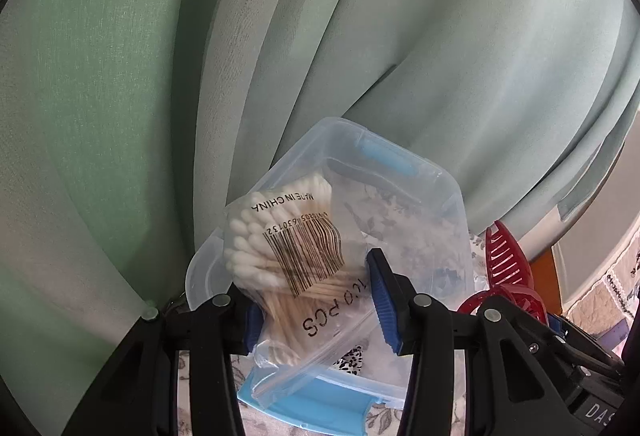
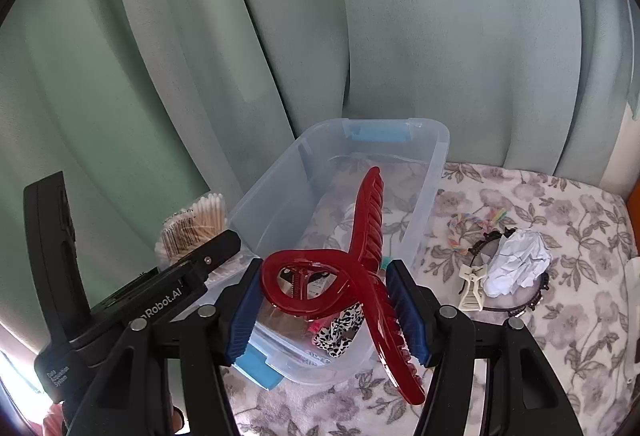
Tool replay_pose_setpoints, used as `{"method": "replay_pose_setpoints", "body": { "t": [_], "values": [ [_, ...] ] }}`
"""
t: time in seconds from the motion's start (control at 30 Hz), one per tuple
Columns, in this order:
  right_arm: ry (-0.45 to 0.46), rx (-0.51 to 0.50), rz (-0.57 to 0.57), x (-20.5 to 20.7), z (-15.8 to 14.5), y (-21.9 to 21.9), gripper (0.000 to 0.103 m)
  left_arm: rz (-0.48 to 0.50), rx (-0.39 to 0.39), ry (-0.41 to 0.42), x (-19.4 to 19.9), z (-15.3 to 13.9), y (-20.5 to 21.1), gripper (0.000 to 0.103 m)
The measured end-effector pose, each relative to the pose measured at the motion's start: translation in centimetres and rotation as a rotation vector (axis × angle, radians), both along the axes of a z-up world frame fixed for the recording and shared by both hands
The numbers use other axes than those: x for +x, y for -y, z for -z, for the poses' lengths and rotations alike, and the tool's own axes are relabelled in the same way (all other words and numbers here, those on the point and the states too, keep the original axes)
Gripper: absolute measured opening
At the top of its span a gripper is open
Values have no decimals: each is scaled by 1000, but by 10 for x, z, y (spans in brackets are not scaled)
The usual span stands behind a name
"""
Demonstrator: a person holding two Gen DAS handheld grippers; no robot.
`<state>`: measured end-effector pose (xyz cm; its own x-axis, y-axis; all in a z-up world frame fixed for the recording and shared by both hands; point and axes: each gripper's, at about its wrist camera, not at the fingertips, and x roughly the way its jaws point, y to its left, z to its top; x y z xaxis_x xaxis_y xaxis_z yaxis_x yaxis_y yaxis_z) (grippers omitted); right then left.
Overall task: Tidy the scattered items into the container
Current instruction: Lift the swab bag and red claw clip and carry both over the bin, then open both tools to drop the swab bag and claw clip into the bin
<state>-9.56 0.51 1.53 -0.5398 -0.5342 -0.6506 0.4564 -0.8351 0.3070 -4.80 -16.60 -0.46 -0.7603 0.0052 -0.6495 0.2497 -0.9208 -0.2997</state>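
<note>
1. Nearest the lens, the left claw (image 1: 316, 300) pinches a clear bag of cotton swabs (image 1: 288, 256) between its blue pads, held over the near-left end of the container (image 2: 340, 236).
2. That clear plastic container, with blue latches, sits on the floral-covered surface (image 2: 560, 316) by the green curtain (image 2: 440, 36); a leopard-print item (image 2: 340, 332) lies inside.
3. Further right, the right claw (image 2: 324, 312) grips a red hair clip (image 2: 360, 264) above the container's near end.
4. Toward the surface's right edge lie a rainbow braided tie (image 2: 476, 222), a cream clip (image 2: 472, 286), a crumpled white wad (image 2: 516, 262) and a dark headband (image 2: 520, 310).
</note>
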Motion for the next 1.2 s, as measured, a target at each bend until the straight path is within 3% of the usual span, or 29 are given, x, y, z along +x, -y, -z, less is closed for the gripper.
{"method": "replay_pose_setpoints", "body": {
  "t": [0.23,0.3,0.47,0.73,1.2],
  "values": [
    [21,3,-39,-8,10,10,65,-15,22,31,-6,8,-3,51],
    [17,-1,-49,-7,11,12,65,-12,41,41,-7,11,-2,59],
    [28,5,-48,-8,16,11,67,-5,45,45,-16,13,6,66],
    [50,5,-30,-7,18,7,67,13,41,55,-13,19,1,67],
    [36,-17,0,5,7,-10,68,32,19,34,1,3,-11,68]
  ]
}}
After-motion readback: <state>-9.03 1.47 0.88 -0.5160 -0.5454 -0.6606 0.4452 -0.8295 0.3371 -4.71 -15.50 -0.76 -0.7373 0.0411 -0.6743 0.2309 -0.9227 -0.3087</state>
